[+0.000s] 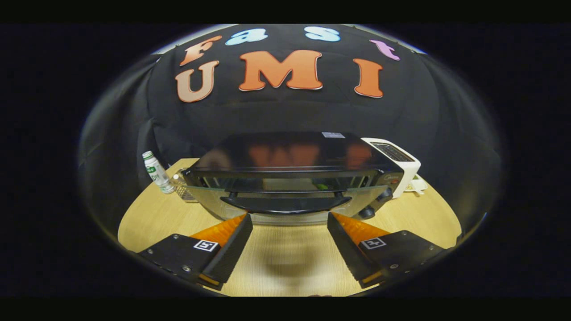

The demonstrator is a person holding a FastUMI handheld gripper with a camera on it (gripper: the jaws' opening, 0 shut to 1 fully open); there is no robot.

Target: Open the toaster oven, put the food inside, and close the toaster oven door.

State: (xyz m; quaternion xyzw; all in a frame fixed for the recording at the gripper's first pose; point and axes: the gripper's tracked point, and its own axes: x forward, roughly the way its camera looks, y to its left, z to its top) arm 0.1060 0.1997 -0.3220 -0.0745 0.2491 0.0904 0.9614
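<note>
A black toaster oven [290,154] stands on the wooden table [151,218], straight ahead of my fingers. Its glass door [285,194] leans outward at the top, partly open, and its dark handle [285,206] runs across just beyond my fingertips. Through the gap above the door a small green thing [321,186] shows inside the oven; I cannot tell what it is. My gripper [290,217] is open, its two orange-and-black fingers spread wide below the handle, with nothing between them.
A white bottle with a green label [157,173] stands left of the oven, next to a small wire-mesh object [185,192]. A white toaster [397,161] sits against the oven's right side. Oven knobs [366,212] face me at the lower right.
</note>
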